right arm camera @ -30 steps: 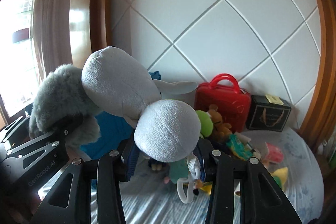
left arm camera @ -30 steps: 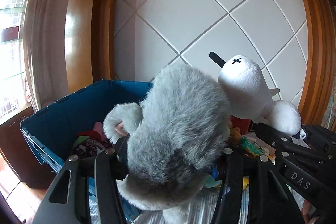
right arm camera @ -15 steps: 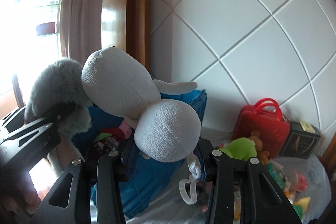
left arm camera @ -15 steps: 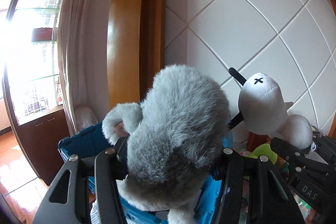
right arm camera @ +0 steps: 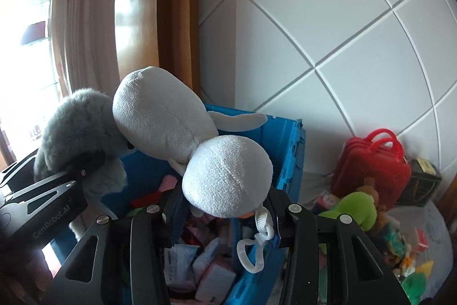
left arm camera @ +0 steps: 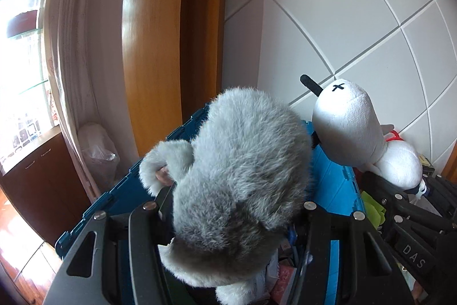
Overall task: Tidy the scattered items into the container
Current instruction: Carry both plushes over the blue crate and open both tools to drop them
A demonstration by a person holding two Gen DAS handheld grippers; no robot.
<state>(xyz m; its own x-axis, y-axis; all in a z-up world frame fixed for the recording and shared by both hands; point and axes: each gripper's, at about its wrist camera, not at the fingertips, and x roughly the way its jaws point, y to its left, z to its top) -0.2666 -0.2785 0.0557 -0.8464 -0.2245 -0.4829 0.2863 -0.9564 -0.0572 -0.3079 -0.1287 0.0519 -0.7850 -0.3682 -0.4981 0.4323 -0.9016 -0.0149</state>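
Observation:
My left gripper (left arm camera: pixel 234 207) is shut on a fluffy grey plush toy (left arm camera: pixel 240 170), held over the blue crate (left arm camera: pixel 337 190). My right gripper (right arm camera: pixel 225 202) is shut on a white plush toy (right arm camera: pixel 225 176) with a long head, a small wing and a white plastic clip (right arm camera: pixel 254 247) dangling below. It hangs above the blue crate (right arm camera: pixel 288 162), which holds several small packets and toys. In the right wrist view the grey plush toy (right arm camera: pixel 77 130) and the left gripper (right arm camera: pixel 85 162) show at the left. In the left wrist view the white plush toy (left arm camera: pixel 351 130) shows at the right.
A red toy case (right arm camera: pixel 374 165), a dark box (right arm camera: pixel 422 179), a green plush (right arm camera: pixel 351 210) and several small items lie on the pale bedcover (right arm camera: pixel 428 230) right of the crate. A white quilted panel (right arm camera: pixel 342 19), a wooden frame (left arm camera: pixel 154 47), a curtain (left arm camera: pixel 71 47) and a dark cabinet (left arm camera: pixel 37 179) stand behind and left.
Both grippers have swept left with their toys: the crate has slid from the left of each view to beneath the jaws, and the window and curtain have come closer.

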